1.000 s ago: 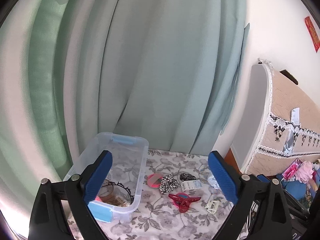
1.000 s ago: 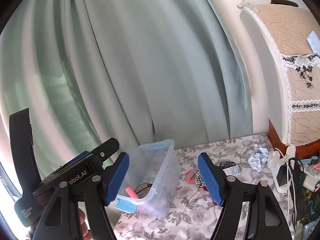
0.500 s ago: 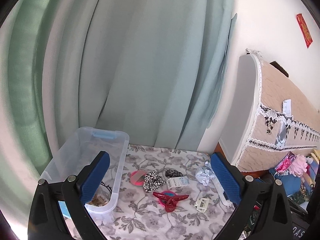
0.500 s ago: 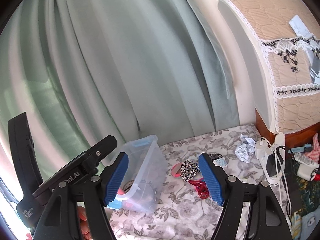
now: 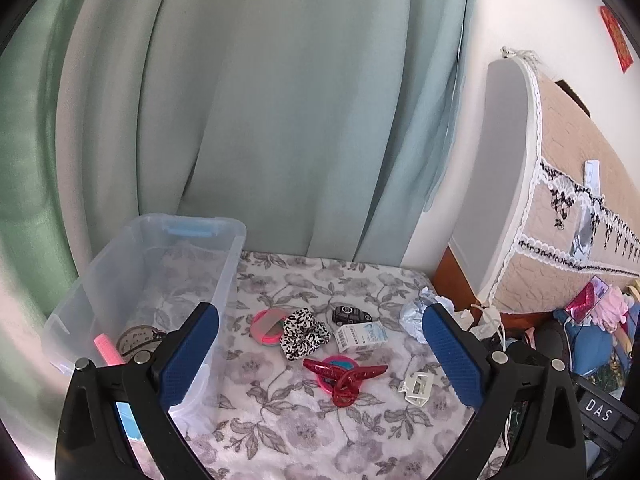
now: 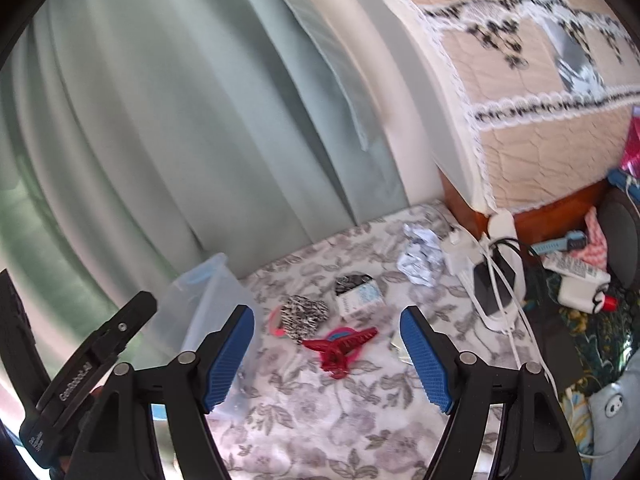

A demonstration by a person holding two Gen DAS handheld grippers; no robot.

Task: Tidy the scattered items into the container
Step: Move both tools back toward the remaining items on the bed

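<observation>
A clear plastic bin (image 5: pixel 224 264) (image 6: pixel 208 300) stands at the left of a floral cloth, with a pink comb (image 5: pixel 108 350) inside. Beside it lie a pink round mirror (image 5: pixel 266 326), a leopard scrunchie (image 5: pixel 304 332) (image 6: pixel 304 314), a black toy car (image 5: pixel 352 314), a small white box (image 5: pixel 362 336) (image 6: pixel 358 298), a red hair claw (image 5: pixel 344 376) (image 6: pixel 340 348), a white clip (image 5: pixel 418 388) and crumpled paper (image 5: pixel 414 314) (image 6: pixel 420 260). My left gripper (image 5: pixel 320 312) is open above them. My right gripper (image 6: pixel 326 314) is opening, nothing between its jaws.
A green curtain (image 5: pixel 280 120) hangs behind the cloth. To the right stand a lace-covered piece of furniture (image 5: pixel 560 200), a white power strip with cables (image 6: pixel 492 280) and mixed clutter (image 6: pixel 580 272). The left gripper's black body (image 6: pixel 80 360) shows at the right view's lower left.
Both grippers have come down and closer to the cloth, so the bin and scattered items look larger. The right view has rolled and swung rightwards. Nothing was picked up.
</observation>
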